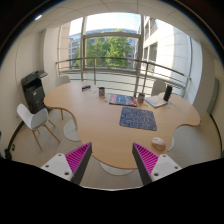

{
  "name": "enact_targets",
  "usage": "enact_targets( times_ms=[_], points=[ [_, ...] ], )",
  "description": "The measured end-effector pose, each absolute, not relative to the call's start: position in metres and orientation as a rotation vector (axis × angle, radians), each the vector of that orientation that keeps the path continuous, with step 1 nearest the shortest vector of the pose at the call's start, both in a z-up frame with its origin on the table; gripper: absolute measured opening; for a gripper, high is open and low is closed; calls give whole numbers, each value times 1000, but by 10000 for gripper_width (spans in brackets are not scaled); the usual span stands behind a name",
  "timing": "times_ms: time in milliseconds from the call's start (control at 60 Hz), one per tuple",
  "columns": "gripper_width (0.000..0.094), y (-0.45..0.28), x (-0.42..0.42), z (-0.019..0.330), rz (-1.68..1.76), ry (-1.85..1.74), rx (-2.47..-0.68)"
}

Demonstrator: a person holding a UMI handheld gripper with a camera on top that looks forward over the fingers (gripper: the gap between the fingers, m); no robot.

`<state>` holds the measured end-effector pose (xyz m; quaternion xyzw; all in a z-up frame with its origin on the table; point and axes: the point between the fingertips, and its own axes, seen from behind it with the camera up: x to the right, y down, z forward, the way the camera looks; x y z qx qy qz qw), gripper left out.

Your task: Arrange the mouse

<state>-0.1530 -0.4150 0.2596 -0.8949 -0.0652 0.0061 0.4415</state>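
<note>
- In the gripper view, at the near end: tool [112,148] held wide, nothing between its fingers, pink pads [78,159] facing inward across a broad gap.
- Beyond the fingers: round wooden worktop [95,125], well apart from the tool and not yet reached.
- Ahead and slightly right of the right finger, near the worktop's near edge: small pale object [158,144], judged to be the mouse, though too small to confirm; long axis not readable.
- Further ahead on the same right side: dark mat [138,118] lying flat, apart from the pale object, probably the place meant for the mouse.
- Beyond the mat: open laptop [156,99]; to its left, a cup [100,92].
- Off to the left of the left finger: white chair [35,120] beside the worktop.
- Judgement on the coming move: forward and to the right, then down over the pale object, mat lying just past it along nearly the same line.
</note>
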Motion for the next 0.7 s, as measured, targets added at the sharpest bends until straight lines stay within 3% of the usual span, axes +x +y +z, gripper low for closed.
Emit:
enact_targets(
  times_ms=[167,417,700],
  points=[
    [830,-419,-131,231,24,-114,-2285],
    [831,-399,-7,118,-22,-33,-2393],
    [829,-303,142,40,-170,-23,-2304]
  ],
)
